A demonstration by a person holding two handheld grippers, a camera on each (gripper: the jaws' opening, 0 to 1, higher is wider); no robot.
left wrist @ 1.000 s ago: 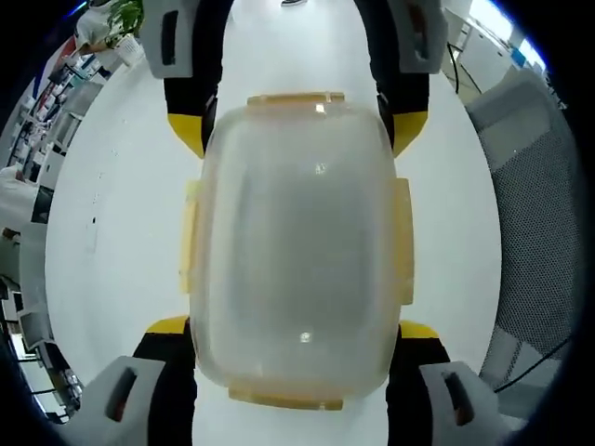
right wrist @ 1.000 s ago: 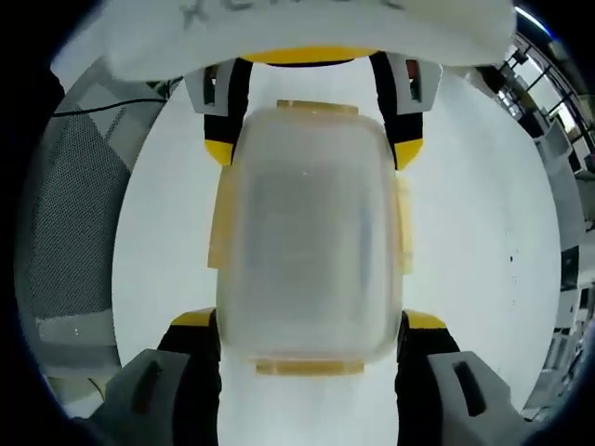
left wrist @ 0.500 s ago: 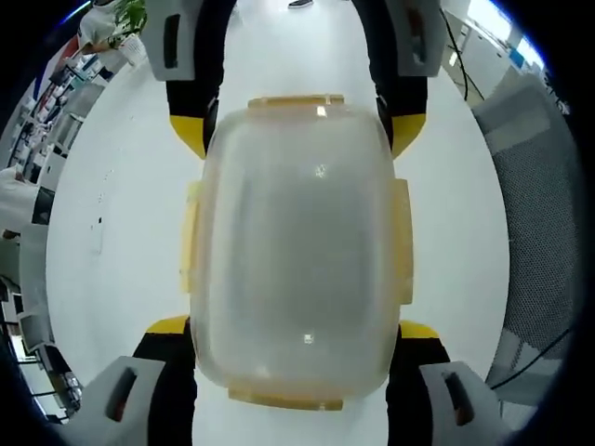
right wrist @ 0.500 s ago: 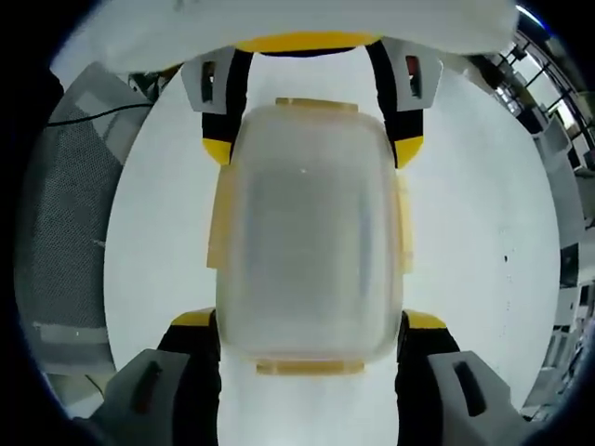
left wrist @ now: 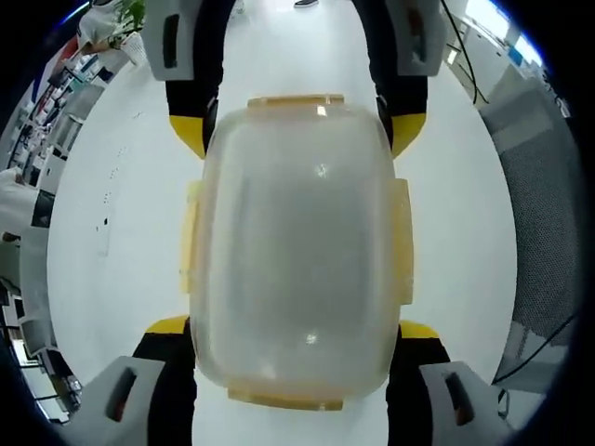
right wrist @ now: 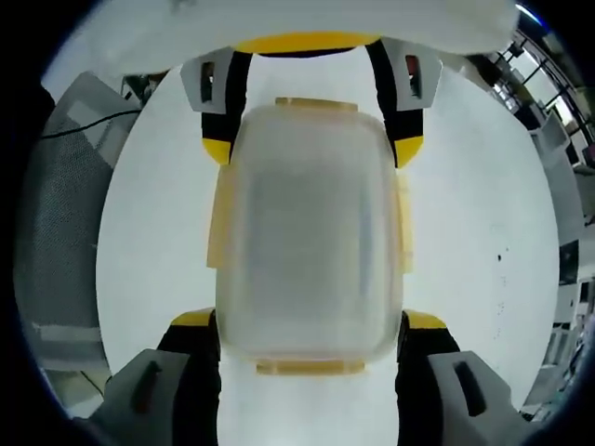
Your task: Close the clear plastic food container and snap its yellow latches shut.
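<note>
Both sets of yellow-tipped fingers clamp the clear rounded-rectangular plastic food container (left wrist: 296,251) from opposite ends: the left gripper (left wrist: 296,330) at 6 o'clock, the right gripper (left wrist: 296,130) at 12, probably steadying it. It sits mid-view over the white worktop (left wrist: 112,232), yellow latches (left wrist: 402,243) at 3 and 9 apparently folded down.

Container (left wrist: 296,251) contents clouded; far gripper (right wrist: 307,111) partly hidden

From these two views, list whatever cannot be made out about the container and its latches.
- Left gripper view: whether the yellow latches are snapped; frosted container and fisheye blur hide their edges.
- Right gripper view: the container's inside, clouded by its plastic.
- Right gripper view: the left hand-held gripper behind a white band across the top.
- Left gripper view: the right hand-held gripper, cut off at the top edge.
</note>
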